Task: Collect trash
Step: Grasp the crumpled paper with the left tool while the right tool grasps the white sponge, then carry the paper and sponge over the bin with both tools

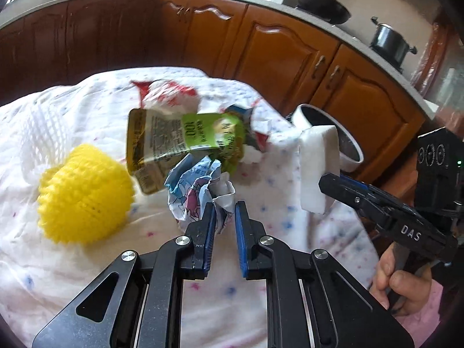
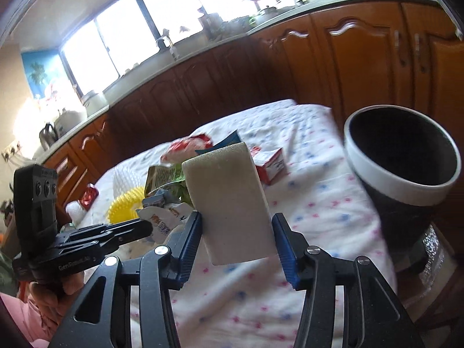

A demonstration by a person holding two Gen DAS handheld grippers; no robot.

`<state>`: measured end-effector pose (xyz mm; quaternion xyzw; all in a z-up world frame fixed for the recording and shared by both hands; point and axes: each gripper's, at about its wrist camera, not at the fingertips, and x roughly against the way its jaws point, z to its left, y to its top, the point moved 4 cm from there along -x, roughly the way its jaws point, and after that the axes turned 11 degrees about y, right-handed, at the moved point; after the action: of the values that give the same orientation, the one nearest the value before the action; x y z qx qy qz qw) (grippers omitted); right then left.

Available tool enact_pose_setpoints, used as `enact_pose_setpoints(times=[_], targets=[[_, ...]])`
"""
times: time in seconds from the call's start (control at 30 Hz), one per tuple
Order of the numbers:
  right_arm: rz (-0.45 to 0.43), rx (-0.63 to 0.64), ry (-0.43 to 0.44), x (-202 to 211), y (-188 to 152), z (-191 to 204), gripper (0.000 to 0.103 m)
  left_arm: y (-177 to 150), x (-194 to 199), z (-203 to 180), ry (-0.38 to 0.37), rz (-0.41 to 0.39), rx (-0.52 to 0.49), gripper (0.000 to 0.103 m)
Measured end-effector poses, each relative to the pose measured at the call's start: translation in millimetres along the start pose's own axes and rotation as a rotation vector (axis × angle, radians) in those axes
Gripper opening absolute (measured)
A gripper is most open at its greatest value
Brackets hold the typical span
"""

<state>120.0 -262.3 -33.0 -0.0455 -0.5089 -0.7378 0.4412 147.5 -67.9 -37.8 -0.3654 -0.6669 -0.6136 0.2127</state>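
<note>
My left gripper (image 1: 225, 217) is shut on a crumpled blue, pink and white wrapper (image 1: 197, 191), pinched between its blue pads just above the table. Behind the wrapper a green and olive pouch (image 1: 174, 142) and a red and white wrapper (image 1: 168, 92) lie on the cloth. My right gripper (image 2: 237, 246) is shut on a white sponge block (image 2: 232, 203), held upright off the table. A black bin with a white rim (image 2: 406, 159) stands to its right. From the left wrist view the sponge block (image 1: 317, 168) sits in front of the bin (image 1: 333, 133).
A white cloth with small coloured dots (image 1: 87, 275) covers the table. A yellow spiky ball (image 1: 84, 194) lies left of the wrapper. A small red and white carton (image 2: 272, 168) sits further back. Brown kitchen cabinets (image 1: 275, 52) run behind the table. A hand (image 1: 403, 287) holds the right gripper.
</note>
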Motion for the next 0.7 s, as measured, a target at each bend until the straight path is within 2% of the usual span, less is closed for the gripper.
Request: enact_pose_setpoints(times=[0.17, 0.43, 0.7], targets=[[-0.048, -0.024, -0.023, 27, 5, -14, 0.051, 5, 15, -20, -0.064, -0.027, -0.032, 0.012], [-0.101, -0.062, -0.060, 55, 5, -33, 0.051, 9, 19, -57, -0.171, -0.020, -0.085, 0.012], [-0.142, -0.104, -0.094, 76, 7, -59, 0.051, 22, 10, -92, -0.174, -0.039, -0.144, 0.012]])
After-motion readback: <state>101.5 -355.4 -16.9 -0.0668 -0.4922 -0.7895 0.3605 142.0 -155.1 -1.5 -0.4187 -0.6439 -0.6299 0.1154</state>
